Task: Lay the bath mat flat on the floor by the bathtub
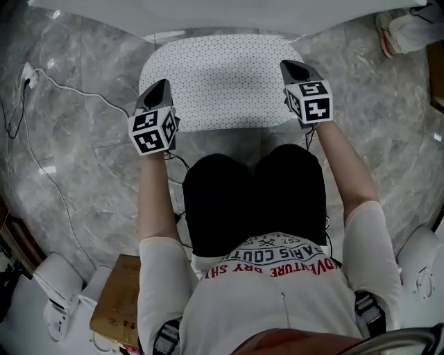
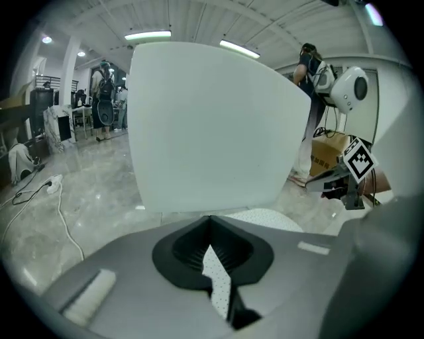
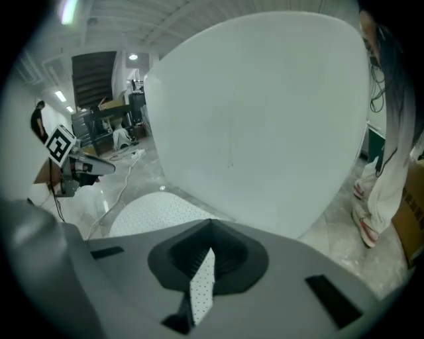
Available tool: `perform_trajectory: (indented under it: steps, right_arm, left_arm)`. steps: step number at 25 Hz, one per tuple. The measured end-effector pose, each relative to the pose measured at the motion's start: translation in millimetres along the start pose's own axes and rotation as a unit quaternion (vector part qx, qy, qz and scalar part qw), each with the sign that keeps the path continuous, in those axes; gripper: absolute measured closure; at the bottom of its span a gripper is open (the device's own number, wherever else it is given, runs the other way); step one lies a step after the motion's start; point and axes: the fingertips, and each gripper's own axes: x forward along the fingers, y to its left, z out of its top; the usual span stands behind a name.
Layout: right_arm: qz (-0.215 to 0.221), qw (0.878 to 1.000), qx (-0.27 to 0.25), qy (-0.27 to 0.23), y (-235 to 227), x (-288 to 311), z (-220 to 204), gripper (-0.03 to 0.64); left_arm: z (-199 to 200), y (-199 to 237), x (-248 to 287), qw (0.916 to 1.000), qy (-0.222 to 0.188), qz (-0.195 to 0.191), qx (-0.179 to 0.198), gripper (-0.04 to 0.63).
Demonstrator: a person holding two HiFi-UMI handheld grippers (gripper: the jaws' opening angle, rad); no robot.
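Note:
The bath mat (image 1: 222, 80), white with small dots, lies spread out on the grey marble floor against the white bathtub (image 1: 229, 14). My left gripper (image 1: 161, 87) hangs above the mat's near left corner and my right gripper (image 1: 291, 68) above its near right corner. Both are shut and hold nothing. In the left gripper view the jaws (image 2: 211, 222) meet at the tips, and a sliver of dotted mat shows through the slit behind them. The right gripper view shows its jaws (image 3: 212, 225) closed the same way. The mat (image 3: 152, 215) lies beyond them in front of the tub (image 3: 265, 119).
A white cable and a plug strip (image 1: 28, 76) run across the floor at the left. A cardboard box (image 1: 118, 298) sits behind me at the lower left. A person's shoe (image 1: 388, 35) is at the top right. My knees (image 1: 257, 201) are just behind the mat.

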Motion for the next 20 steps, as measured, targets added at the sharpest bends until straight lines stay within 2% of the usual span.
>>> perform_trajectory:
  steps: [5, 10, 14, 20]
  right_arm:
    - [0.018, 0.997, -0.013, -0.068, 16.4, -71.8, 75.5, 0.608]
    - [0.019, 0.995, -0.012, -0.097, 32.0, -153.8, 152.6, 0.609]
    - [-0.001, 0.992, -0.007, -0.127, 37.3, -234.4, 216.7, 0.609]
    - [-0.012, 0.986, -0.01, -0.166, 43.4, -362.3, 311.9, 0.609]
  left_arm:
    - [81.5, -36.8, -59.0, 0.9988, -0.045, -0.019, 0.003, 0.583]
    - [180.1, -79.8, -138.4, 0.9944, -0.093, -0.047, 0.017, 0.583]
    - [257.2, -114.7, -207.9, 0.989, -0.129, -0.06, 0.039, 0.583]
    - [363.0, -156.8, -310.0, 0.9828, -0.16, -0.083, 0.038, 0.583]
